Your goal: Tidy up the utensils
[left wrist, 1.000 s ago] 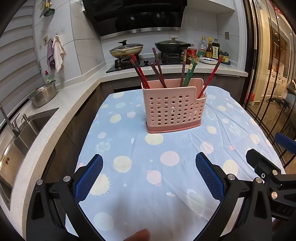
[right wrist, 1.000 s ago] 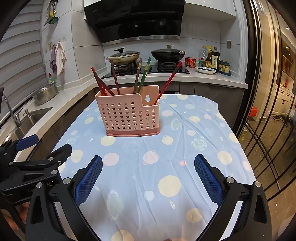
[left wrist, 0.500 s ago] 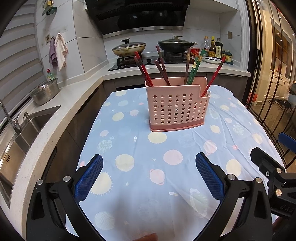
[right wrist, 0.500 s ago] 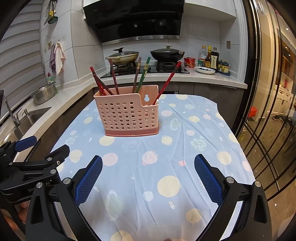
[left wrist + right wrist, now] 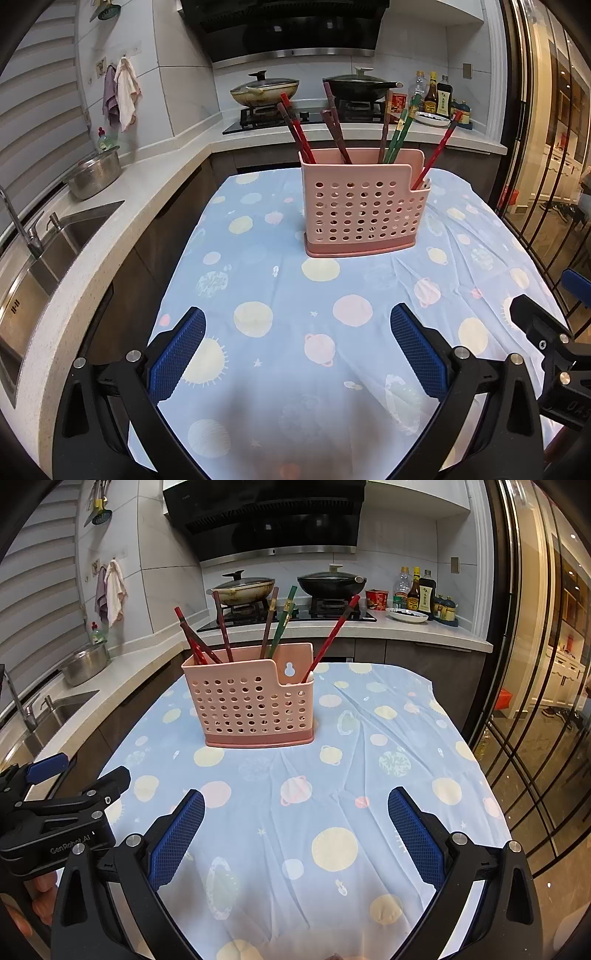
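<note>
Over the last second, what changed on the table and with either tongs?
The left tongs have risen and eased toward the pink holder, which sits higher in that view. The right tongs barely shifted. Both remain open and empty. The holder, its chopsticks and the tablecloth stayed as they were; nothing was gripped or released.

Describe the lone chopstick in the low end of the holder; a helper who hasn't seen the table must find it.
On the planet-print tablecloth stands a pink perforated holder. Its lower, notched end holds a single red chopstick leaning outward. The other chopsticks, dark red, brown and green, crowd the taller section.
</note>
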Available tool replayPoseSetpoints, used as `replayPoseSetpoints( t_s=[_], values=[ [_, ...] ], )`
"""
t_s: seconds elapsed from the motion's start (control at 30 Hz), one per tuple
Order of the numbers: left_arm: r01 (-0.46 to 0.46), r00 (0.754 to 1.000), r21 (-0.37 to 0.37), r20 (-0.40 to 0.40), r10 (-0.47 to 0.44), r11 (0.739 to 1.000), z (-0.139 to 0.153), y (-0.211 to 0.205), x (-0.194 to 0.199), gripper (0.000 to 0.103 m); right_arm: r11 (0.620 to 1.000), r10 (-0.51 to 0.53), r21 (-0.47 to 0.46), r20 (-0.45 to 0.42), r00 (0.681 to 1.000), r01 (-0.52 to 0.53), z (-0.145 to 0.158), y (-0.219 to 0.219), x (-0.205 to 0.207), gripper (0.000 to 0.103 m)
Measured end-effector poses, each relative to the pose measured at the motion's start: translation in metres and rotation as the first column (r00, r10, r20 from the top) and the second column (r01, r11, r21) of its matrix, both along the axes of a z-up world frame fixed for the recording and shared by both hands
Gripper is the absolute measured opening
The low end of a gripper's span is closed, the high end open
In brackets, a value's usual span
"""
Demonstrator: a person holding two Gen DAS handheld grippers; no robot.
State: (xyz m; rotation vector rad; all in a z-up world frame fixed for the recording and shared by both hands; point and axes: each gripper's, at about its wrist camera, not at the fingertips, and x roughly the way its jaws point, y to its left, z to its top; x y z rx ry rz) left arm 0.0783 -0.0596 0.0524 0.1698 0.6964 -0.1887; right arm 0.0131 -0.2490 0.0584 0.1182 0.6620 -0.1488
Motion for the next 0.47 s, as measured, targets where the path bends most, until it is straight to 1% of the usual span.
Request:
replayPoseSetpoints(
  t_s=[0.33,0.47],
  values=[
    [0.002,1.0,0.004,0.004,-0.002,1.0,-0.0017,0.001,0.0024,0.096,1.0,-0.009,-0.004,-0.004,1.0,0.009,-0.0022,-0.0006,0.0008,0.096],
    [0.013,1.0,-0.001,0.002,-0.013,1.0,-0.0031,0.0027,0.0043,0.096,0.999,-0.028,-0.026,0.014,1.0,0.028,-0.003,0.0002,0.0001,0.096]
  ],
)
